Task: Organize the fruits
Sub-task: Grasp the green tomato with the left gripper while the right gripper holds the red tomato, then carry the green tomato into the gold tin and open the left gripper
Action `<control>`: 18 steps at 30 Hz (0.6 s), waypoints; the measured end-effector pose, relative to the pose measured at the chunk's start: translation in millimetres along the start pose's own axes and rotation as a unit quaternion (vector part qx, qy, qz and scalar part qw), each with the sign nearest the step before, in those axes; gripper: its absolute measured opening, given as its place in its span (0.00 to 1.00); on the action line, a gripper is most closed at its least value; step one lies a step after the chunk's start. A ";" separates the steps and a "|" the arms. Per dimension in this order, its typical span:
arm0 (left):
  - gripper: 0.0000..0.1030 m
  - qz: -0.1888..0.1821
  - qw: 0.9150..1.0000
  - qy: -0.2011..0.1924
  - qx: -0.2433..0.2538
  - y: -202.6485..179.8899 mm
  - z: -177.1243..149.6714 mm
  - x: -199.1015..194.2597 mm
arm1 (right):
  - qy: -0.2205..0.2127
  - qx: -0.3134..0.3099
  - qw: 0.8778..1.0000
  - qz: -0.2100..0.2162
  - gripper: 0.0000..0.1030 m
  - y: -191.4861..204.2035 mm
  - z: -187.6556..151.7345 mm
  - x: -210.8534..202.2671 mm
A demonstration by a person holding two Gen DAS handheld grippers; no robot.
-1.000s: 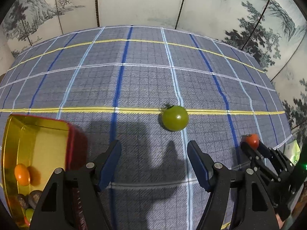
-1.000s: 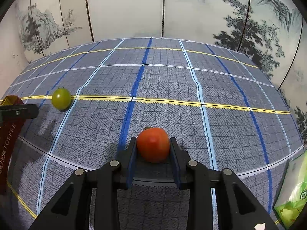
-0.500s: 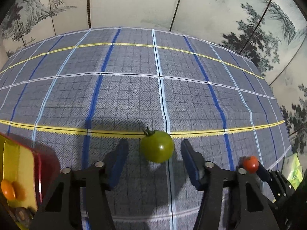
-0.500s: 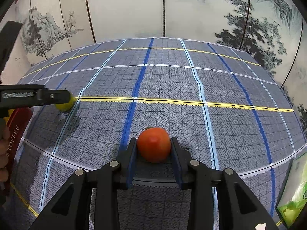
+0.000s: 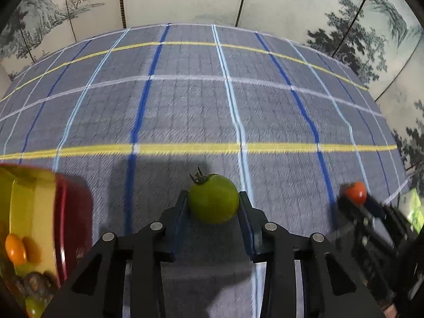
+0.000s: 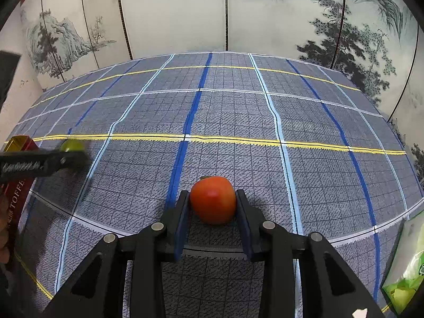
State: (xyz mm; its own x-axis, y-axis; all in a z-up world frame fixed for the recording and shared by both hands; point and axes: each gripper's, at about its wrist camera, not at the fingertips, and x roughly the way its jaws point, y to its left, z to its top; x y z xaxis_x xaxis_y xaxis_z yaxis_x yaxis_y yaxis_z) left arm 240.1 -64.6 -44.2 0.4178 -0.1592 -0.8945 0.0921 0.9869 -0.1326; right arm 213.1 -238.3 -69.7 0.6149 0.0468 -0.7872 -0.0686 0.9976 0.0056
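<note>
Left wrist view: left gripper [image 5: 213, 204] is clamped on the green tomato [image 5: 213, 198], with the red tin [image 5: 71, 220] off to its left. Right wrist view: right gripper [image 6: 212, 204] is squeezed tight on the red tomato [image 6: 212, 199], just above the checked tablecloth [image 6: 238, 111].

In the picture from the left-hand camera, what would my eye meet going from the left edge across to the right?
Red tin with gold inside, holding small fruits → green tomato gripped in the left tongs → red tomato gripped in the right tongs → green bag at the right edge.
</note>
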 end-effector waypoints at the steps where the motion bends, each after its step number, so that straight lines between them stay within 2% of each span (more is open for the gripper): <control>1: 0.36 0.001 1.000 0.002 0.001 1.3 -3.4 -2.9 | 0.000 -0.001 1.000 -0.001 0.32 0.5 0.0 0.1; 9: 0.36 0.004 1.000 0.005 0.013 6.4 -33.7 -35.9 | 0.001 -0.004 1.000 -0.004 0.32 1.7 0.2 0.1; 18: 0.36 0.015 0.999 -0.030 0.033 13.1 -60.9 -82.7 | 0.001 -0.006 1.000 -0.007 0.32 2.8 0.5 0.0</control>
State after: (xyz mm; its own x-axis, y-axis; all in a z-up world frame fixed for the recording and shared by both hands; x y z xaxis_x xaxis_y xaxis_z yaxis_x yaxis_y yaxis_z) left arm 151.7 -36.8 2.1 0.4736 -0.1337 -0.8705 0.1384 0.9874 -0.0763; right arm 213.3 -235.5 -69.3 0.6147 0.0324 -0.7881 -0.0686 0.9976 -0.0125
